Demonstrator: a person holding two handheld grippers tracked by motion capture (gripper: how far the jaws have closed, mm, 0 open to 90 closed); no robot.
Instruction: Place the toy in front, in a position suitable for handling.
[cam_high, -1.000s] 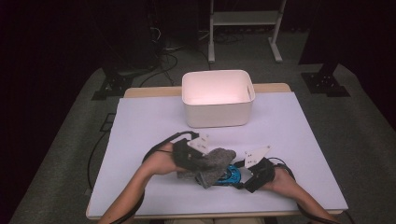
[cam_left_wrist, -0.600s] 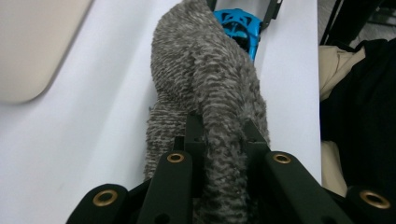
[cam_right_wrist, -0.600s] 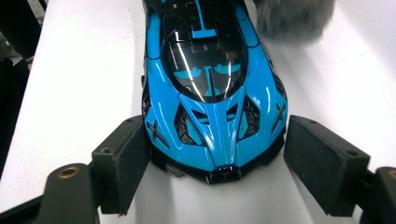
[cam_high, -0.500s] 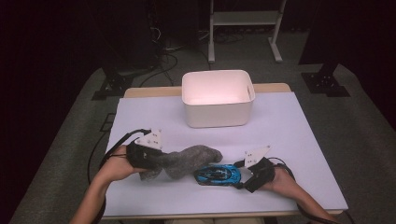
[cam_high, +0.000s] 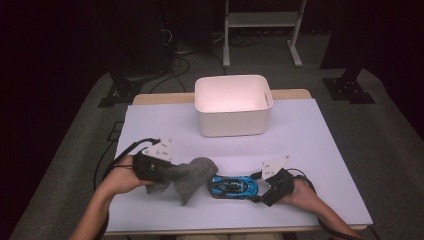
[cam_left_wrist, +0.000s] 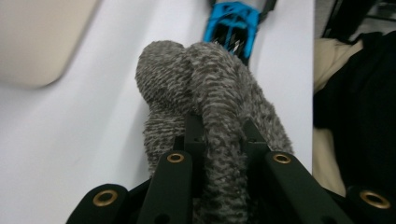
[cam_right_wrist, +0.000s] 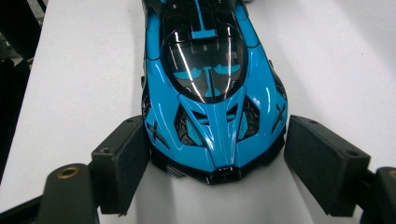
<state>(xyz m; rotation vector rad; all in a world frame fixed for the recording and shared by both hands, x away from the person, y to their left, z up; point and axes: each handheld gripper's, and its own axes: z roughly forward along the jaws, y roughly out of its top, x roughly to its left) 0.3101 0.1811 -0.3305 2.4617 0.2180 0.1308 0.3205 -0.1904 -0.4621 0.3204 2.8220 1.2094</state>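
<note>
Left gripper (cam_high: 165, 172) pinching the grey sock (cam_high: 192, 174), jaws clamped on its knit, lifting it just left of the blue car (cam_high: 233, 187). Right gripper (cam_high: 264, 192) straddling the car's end, jaws standing apart, left pad touching, right pad just beside. Car sitting on the table (cam_high: 310, 145), near edge; white bin (cam_high: 233, 105) standing well behind.

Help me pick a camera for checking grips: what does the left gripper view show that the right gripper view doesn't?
Left gripper view alone: the grey knitted cloth pinched in the shut left tongs, and a blurred corner of the white bin. Right gripper view alone: the right tongs spread around the car's end, the left pad touching it, a gap at the other. Both show the blue toy car and the white table.
</note>
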